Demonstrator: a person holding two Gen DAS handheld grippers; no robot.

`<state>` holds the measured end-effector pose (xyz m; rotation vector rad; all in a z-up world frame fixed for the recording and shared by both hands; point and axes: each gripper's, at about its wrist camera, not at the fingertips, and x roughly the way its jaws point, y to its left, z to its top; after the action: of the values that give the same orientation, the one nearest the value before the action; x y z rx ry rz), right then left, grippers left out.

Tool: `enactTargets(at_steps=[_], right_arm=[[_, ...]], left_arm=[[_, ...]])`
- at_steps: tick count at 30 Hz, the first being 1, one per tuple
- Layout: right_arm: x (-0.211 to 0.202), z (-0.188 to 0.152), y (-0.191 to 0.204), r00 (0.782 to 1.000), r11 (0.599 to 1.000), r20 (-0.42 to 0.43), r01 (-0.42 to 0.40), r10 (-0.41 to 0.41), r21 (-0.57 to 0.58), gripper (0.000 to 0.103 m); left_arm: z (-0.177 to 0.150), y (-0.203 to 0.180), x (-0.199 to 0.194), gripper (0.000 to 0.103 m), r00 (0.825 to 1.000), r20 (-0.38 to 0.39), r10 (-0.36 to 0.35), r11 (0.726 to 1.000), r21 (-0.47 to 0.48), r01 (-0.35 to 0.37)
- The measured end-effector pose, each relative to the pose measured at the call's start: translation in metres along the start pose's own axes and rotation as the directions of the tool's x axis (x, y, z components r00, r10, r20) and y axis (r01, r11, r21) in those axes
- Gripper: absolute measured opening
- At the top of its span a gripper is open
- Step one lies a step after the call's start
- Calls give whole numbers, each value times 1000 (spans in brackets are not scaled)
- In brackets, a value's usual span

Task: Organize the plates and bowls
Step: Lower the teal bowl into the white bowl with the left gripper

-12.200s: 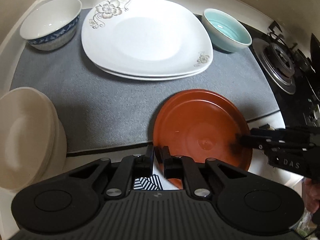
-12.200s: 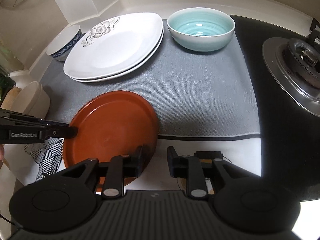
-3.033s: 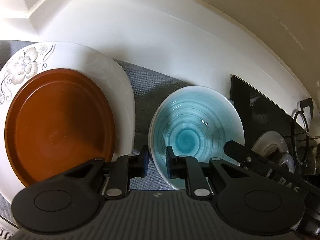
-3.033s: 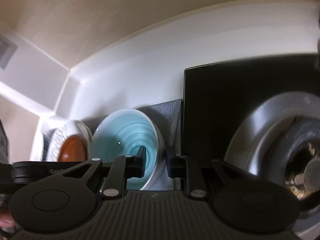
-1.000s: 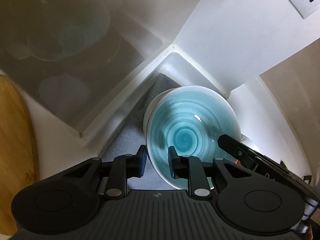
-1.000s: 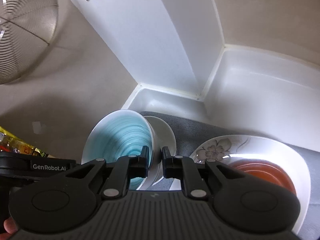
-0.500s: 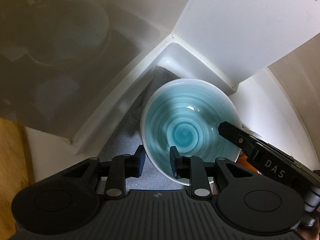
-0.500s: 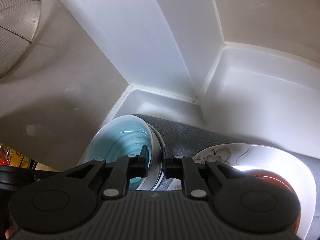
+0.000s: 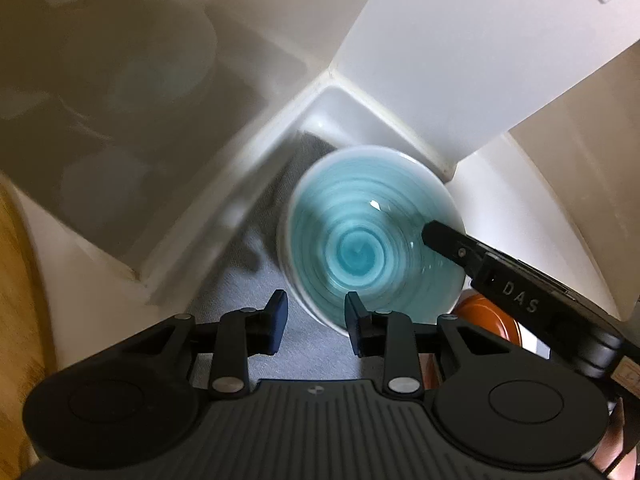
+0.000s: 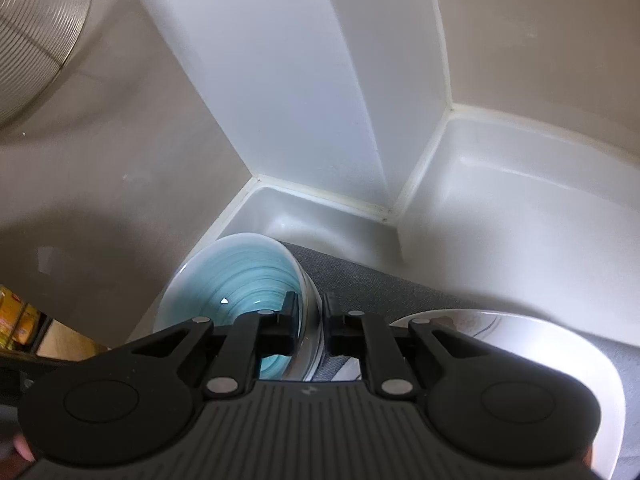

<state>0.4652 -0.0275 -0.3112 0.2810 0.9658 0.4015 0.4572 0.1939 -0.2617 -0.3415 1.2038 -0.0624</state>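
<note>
The turquoise bowl (image 9: 370, 240) sits in the back corner of the counter, on the grey mat (image 9: 236, 300); the bowl under it is hidden. My left gripper (image 9: 314, 320) is open, its jaws spread just off the bowl's near rim. My right gripper (image 10: 310, 330) is shut on the turquoise bowl's (image 10: 240, 280) right rim, one finger inside, one outside; it also shows in the left wrist view (image 9: 460, 248). The brown plate (image 9: 492, 320) lies to the right, on the white flowered plate (image 10: 520, 344).
White walls (image 10: 304, 100) and the raised counter rim (image 10: 320, 196) close in the corner behind the bowl. A wire-mesh strainer (image 10: 36, 20) hangs up at the left. A wooden board (image 9: 20, 300) stands at the far left.
The turquoise bowl has come down into the corner. My left gripper has opened and let go of its rim. My right gripper still holds the other rim.
</note>
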Motion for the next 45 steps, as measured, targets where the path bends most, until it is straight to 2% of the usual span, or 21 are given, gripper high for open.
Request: enactTargets(at_steps=[2,6,9,10,12,14,19,22,24,26,29,30,32,36,40,43,45], right_arm=[[-1,0,2,1000,1000,4,8,-8,-7,15],[-5,3,5,1000,1000,14,20,-19,-22,20],[-11,6,2,999,1000,25,21,-21,-6,39],[-12,7,0,999,1000,29,18,-19,13,39],[-13,10,-1,1000,1000,19,13,-13,20,39],[-10,12,0,1000,1000,2,16,-16,-3,39],[8,15,-4,998,998,-41,-45,47,41,39],[23,14,-1,997,1000,-81,-19,21,21,39],[32,13,-2,992,998,-110,-53,58,45,38],[34,12,2,993,999,-113,-35,37,22,32],[36,11,7,988,1000,-154,-28,28,1,23],[36,10,7,985,999,-170,-43,44,9,23],[35,7,7,979,998,-196,-60,61,12,22],[31,-4,14,966,996,-243,-92,84,-22,22],[25,-15,21,969,992,-229,-105,87,-66,23],[26,-14,24,969,993,-232,-104,89,-53,32],[28,-14,23,967,993,-234,-109,97,-40,33]], left_arm=[[-1,-1,-5,33,1000,23,12,1000,20,-13],[0,2,-8,33,1000,21,-23,1000,11,23],[0,1,-3,33,1000,13,-17,1000,-5,17],[-2,0,-4,33,1000,18,-10,1000,-1,10],[-3,-4,-3,33,999,40,1,1000,20,-2],[-4,-8,1,39,999,47,12,1000,26,-13],[-6,-3,9,40,999,34,0,999,-32,1],[-10,-1,15,41,999,32,5,998,-58,-3],[-11,0,15,41,999,41,-6,997,-72,9],[-12,-1,13,40,999,48,-24,998,-65,27],[-16,-5,9,39,997,61,43,999,-27,-41],[-18,-3,8,39,996,67,56,998,-23,-54],[-21,4,4,38,997,65,39,999,-40,-36],[-30,17,-6,38,999,40,14,997,-74,-11],[-40,26,-9,38,999,41,-11,997,-71,14],[-37,32,-8,38,999,48,-3,995,-95,8],[-32,38,-2,38,999,37,-19,992,-127,24]])
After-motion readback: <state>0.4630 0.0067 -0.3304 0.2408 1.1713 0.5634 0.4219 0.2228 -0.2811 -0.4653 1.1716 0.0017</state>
